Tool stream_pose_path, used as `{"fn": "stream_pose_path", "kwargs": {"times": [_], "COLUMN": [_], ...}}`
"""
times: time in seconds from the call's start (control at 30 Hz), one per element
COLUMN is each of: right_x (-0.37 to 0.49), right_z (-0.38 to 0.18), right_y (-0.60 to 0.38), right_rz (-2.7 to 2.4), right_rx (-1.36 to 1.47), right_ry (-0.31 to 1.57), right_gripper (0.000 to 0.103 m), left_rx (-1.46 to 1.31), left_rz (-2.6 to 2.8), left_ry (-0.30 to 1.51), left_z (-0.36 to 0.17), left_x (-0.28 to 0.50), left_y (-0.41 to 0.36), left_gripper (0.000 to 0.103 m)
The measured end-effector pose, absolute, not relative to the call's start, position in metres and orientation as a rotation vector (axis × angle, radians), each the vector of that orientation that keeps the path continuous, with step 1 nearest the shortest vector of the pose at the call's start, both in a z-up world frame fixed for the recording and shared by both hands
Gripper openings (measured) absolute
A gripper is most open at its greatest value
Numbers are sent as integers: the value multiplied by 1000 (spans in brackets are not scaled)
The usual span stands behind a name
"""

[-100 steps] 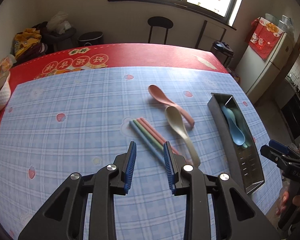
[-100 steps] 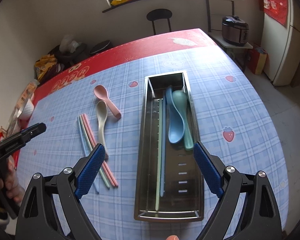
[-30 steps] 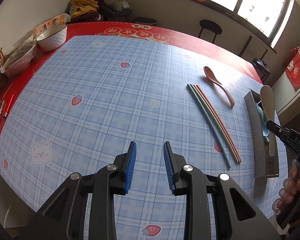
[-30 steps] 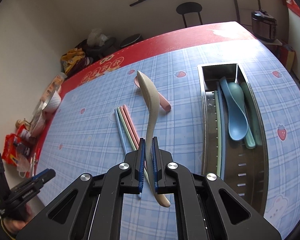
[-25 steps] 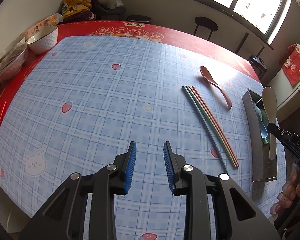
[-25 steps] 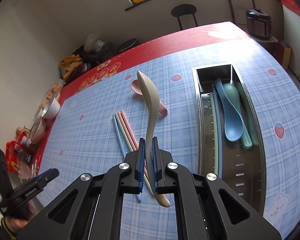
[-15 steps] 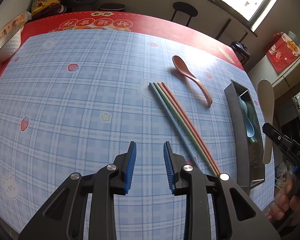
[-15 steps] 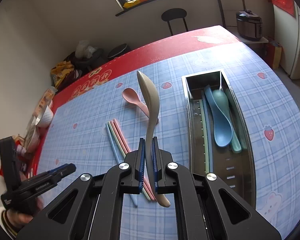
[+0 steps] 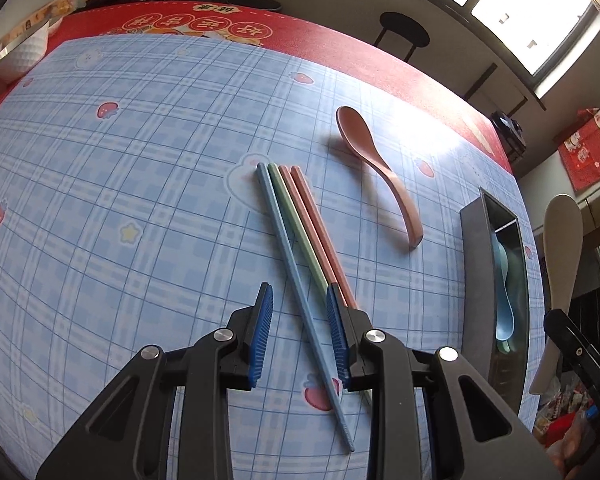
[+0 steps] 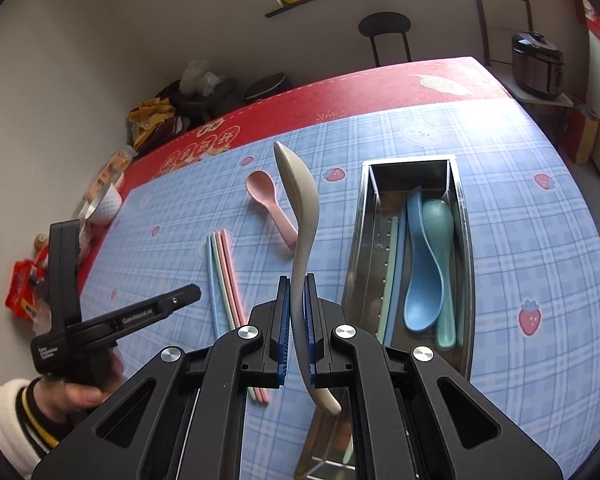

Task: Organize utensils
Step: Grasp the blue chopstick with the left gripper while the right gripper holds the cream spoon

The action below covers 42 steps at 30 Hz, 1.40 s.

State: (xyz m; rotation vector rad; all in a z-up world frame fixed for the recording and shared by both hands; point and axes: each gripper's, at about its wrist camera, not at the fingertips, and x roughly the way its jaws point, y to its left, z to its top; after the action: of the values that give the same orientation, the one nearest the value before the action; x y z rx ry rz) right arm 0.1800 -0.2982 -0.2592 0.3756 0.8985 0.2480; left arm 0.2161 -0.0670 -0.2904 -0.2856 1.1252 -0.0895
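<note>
1. My right gripper [image 10: 296, 320] has its jaws clamped narrow on the handle of the beige plastic spoon [image 10: 300, 208], bowl up and tilted away from me. The step in hand, as I judge it, is to lay that spoon in the long stainless-steel tray [image 10: 466, 248] that sits on the desk.

2. The spoon hangs just left of the tray, above the blue checked cloth, not yet over the tray. I would carry it sideways across the tray's near long wall before lowering, so the handle tip below the jaws does not catch the rim.

3. Inside the tray lie a light blue spoon [image 10: 420, 264], a teal spoon [image 10: 440, 240] and thin pale chopsticks along the tray's left wall. I would line my spoon up with the tray's long axis and set it beside those spoons, letting go only once it is low.

4. My left gripper [image 9: 298, 336] hovers left of the tray with its jaws partly open and holding nothing. Through the gap I see the blue chopstick [image 9: 296, 284] of the four-stick bundle; the green chopstick [image 9: 296, 228] and two pink chopsticks [image 9: 316, 228] lie tight beside it. I cannot tell whether the jaws touch the desk.

5. For that pick I would straddle the whole bundle squarely before closing; sticks could roll apart.

6. The pink plastic spoon [image 9: 376, 172] lies between the bundle and the tray, untouched.
</note>
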Motion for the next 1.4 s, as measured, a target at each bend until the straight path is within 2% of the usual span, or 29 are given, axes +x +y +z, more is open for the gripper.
{"fn": "stream_pose_path", "kwargs": {"times": [0.2,0.8,0.87,1.03,1.13,1.4], "right_x": [186,192,190,184,182,175], "right_z": [-263,-264,-263,-261,-258,-245], "right_y": [-305,-305,-309,-313,-315,-310], "right_rz": [285,296,284,267,249,230], "right_rx": [394,425,445,443,455,485], "right_ry": [882,843,836,844,851,869], "right_gripper": [7,7,7,7,7,7], "left_rx": [-302,-263,-231,-187,-132,-136], "left_rz": [-60,-33,-20,-7,7,-17], "left_ry": [1128,1119,1109,1104,1108,1130], "left_z": [-300,-307,-310,-310,-311,-288], "left_x": [219,229,229,228,227,218], "left_y": [-71,-75,-77,-83,-88,-58], "left_gripper": [21,21,17,17,8,6]}}
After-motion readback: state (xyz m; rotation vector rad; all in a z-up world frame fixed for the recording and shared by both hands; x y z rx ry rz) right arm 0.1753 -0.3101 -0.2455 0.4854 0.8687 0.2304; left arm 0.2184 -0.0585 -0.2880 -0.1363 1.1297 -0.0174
